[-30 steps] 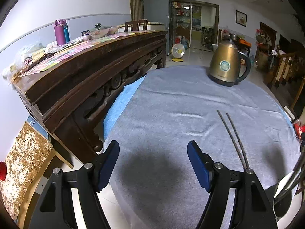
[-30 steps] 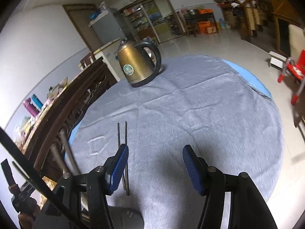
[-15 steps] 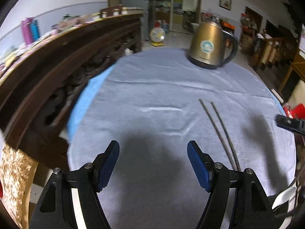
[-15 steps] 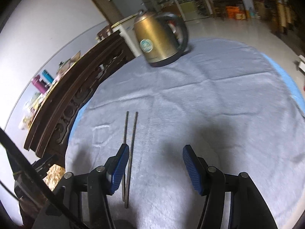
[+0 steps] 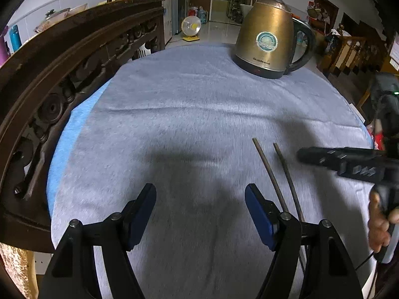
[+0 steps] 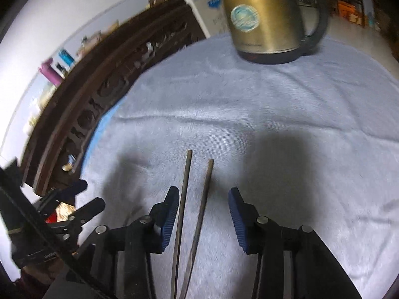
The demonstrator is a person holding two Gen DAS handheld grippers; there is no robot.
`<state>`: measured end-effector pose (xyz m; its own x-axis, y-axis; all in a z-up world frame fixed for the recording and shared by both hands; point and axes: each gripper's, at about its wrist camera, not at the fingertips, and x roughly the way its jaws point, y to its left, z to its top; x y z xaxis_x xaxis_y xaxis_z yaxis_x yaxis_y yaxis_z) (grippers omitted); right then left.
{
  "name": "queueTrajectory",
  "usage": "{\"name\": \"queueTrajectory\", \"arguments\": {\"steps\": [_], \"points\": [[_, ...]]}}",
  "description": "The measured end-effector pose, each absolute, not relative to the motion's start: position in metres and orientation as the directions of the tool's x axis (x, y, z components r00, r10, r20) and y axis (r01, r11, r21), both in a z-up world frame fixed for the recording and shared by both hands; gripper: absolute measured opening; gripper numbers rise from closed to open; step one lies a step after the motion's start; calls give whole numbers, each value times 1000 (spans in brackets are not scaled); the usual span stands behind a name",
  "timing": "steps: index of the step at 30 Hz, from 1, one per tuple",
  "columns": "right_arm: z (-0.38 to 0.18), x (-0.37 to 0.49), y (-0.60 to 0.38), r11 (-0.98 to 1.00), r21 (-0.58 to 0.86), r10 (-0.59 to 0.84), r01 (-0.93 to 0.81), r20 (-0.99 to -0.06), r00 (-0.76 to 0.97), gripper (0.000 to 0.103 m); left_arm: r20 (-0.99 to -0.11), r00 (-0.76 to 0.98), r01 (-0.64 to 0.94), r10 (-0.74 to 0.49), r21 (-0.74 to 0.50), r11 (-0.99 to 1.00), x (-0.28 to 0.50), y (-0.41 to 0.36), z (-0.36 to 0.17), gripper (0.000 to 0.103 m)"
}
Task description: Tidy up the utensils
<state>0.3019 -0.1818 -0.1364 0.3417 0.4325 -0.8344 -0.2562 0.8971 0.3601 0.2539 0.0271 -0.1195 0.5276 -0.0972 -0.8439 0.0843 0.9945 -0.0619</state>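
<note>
Two dark chopsticks (image 5: 270,172) lie side by side on the grey-blue cloth of the round table (image 5: 189,114). In the right wrist view the chopsticks (image 6: 197,209) run between my open right fingers, under the right gripper (image 6: 204,196). My left gripper (image 5: 200,200) is open and empty, low over the cloth, just left of the chopsticks. The right gripper shows at the right edge of the left wrist view (image 5: 349,160).
A gold electric kettle (image 5: 268,37) stands at the table's far side, also in the right wrist view (image 6: 261,17). A dark carved wooden sideboard (image 5: 62,74) runs along the left of the table. Chairs and a stair rail (image 5: 354,49) stand far right.
Both grippers moved forward and down over the table. The right gripper shifted left so the chopsticks now lie between its open fingers. The kettle looms closer.
</note>
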Motion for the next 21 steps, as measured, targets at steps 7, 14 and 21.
{"name": "queueTrajectory", "arguments": {"steps": [7, 14, 21], "points": [[-170, 328, -144, 936, 234, 302, -262, -917, 261, 20, -862, 496, 105, -102, -57, 993, 269, 23, -130, 74], [-172, 323, -157, 958, 143, 220, -247, -921, 322, 7, -874, 449, 161, -188, -128, 979, 292, -3, -135, 74], [-174, 317, -226, 978, 157, 195, -137, -922, 334, 6, -908, 350, 190, -229, -171, 967, 331, -52, -155, 72]]}}
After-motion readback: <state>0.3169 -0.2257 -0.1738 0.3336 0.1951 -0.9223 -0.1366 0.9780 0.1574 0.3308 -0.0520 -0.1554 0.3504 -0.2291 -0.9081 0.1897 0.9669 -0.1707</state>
